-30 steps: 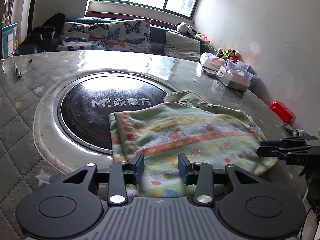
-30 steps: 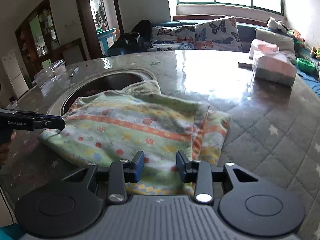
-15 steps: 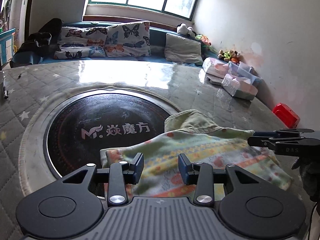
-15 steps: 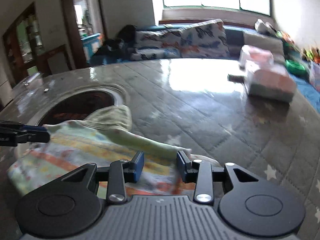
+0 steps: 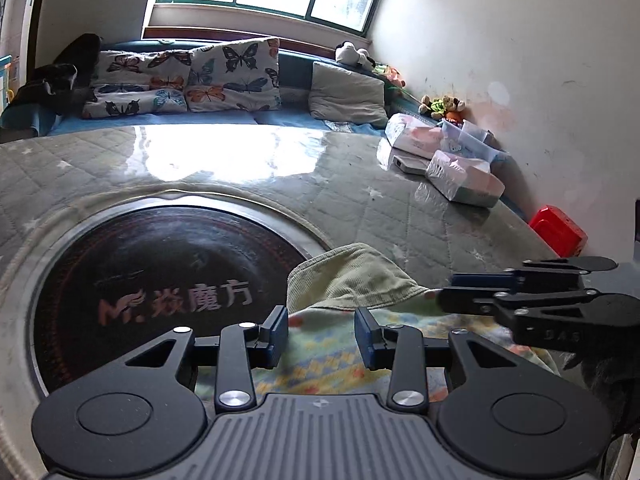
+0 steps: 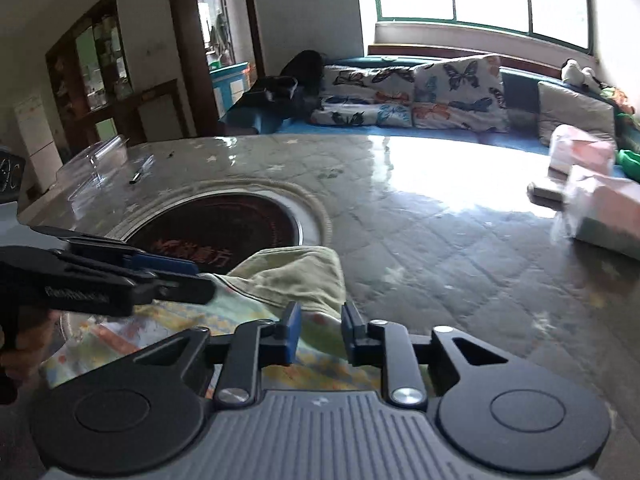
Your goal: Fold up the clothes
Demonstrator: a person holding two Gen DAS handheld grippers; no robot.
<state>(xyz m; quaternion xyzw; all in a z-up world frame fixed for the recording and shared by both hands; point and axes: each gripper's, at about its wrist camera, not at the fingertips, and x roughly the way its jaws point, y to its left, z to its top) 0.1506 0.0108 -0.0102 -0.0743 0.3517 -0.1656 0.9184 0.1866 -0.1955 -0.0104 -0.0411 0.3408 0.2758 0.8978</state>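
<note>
A folded green patterned garment (image 5: 352, 280) with orange stripes lies on the round grey quilted table (image 5: 360, 200), partly over the black centre hotplate (image 5: 160, 280). It also shows in the right wrist view (image 6: 288, 276). My left gripper (image 5: 321, 338) is open and empty, just above the garment's near part. My right gripper (image 6: 319, 334) is open and empty, over the garment's near right edge. Each gripper shows in the other's view: the right one (image 5: 452, 292) and the left one (image 6: 192, 280), side by side above the cloth.
Wrapped tissue packs (image 5: 460, 176) and a plastic box sit at the table's far right near a red object (image 5: 558, 232). A pen (image 6: 136, 176) and clear plastic lid (image 6: 96, 160) lie at the far left. A sofa with butterfly cushions (image 5: 188, 80) stands behind.
Both grippers have moved forward and lower over the garment and closer together, so less cloth shows ahead of them. The jaws stayed open.
</note>
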